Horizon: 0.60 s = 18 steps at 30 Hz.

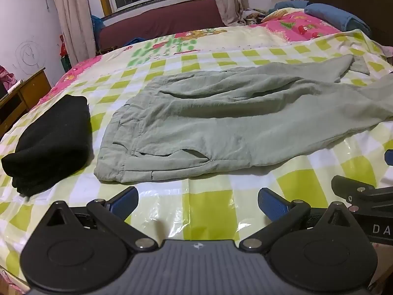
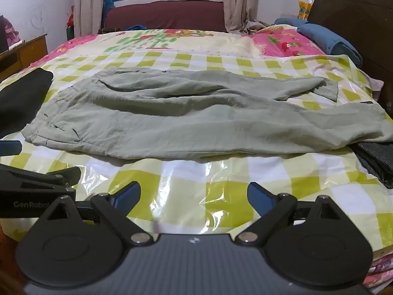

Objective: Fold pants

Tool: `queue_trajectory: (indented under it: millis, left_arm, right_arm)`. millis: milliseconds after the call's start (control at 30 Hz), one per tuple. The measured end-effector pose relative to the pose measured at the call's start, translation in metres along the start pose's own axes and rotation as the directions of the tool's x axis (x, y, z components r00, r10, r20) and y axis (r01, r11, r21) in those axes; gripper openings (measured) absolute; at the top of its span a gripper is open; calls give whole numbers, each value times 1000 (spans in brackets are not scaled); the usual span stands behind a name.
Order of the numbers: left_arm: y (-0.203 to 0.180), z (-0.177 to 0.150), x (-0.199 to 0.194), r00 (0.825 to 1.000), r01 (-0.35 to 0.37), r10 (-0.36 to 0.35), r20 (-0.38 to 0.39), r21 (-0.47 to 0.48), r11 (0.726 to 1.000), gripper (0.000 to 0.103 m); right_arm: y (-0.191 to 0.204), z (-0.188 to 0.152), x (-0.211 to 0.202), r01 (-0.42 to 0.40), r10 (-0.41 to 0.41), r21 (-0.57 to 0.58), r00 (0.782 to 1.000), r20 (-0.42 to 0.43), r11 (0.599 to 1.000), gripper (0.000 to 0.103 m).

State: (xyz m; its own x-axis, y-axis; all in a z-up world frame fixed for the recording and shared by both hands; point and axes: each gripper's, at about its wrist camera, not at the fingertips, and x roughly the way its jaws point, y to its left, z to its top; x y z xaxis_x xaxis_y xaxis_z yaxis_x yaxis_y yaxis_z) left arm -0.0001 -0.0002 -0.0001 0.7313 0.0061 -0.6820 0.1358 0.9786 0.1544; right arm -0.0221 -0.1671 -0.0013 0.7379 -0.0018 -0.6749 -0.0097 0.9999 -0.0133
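Pants: the pale green pants [image 1: 235, 115] lie spread across the bed, waistband toward the left, legs running off to the right; from the right wrist camera the same pants [image 2: 196, 120] stretch nearly the full width of the view.
Legs: two legs, the far one wrinkled and bunched at its cuff, the near one flatter and reaching the right side of the bed.
Fold state: not folded yet, just laid out with creases and a pocket opening showing near the waistband.
Left gripper: the left gripper [image 1: 197, 201] hovers over the bedcover in front of the waistband end, blue pads wide apart, nothing between them, clear of the cloth.
Right gripper: the right gripper [image 2: 194, 198] sits over the cover in front of the middle of the pants, pads spread just as wide, holding nothing.
Side by side: each gripper's black linkage shows at the edge of the other's view, so the two are close together.
Surface: a glossy green-and-white checked cover [image 1: 208, 204] with clear plastic sheen over the bed.
Black garment: a folded black bundle [image 1: 51, 142] sits just left of the waistband, apart from it.
Dark cloth: a dark grey piece [image 2: 378, 162] lies at the right edge, with the near pant leg's end overlapping it.
Background: blue pillows [image 2: 329, 39] at the headboard side, curtains and a barred window beyond.
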Motion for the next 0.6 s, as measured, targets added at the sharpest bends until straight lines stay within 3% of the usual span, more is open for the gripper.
queue_trajectory:
  millis: [600]
  left_arm:
    - [-1, -1, 0, 1000, -7, 7, 3, 6, 1000, 103]
  right_arm:
    - [1, -1, 1, 1, -1, -2, 1000, -8, 1000, 93]
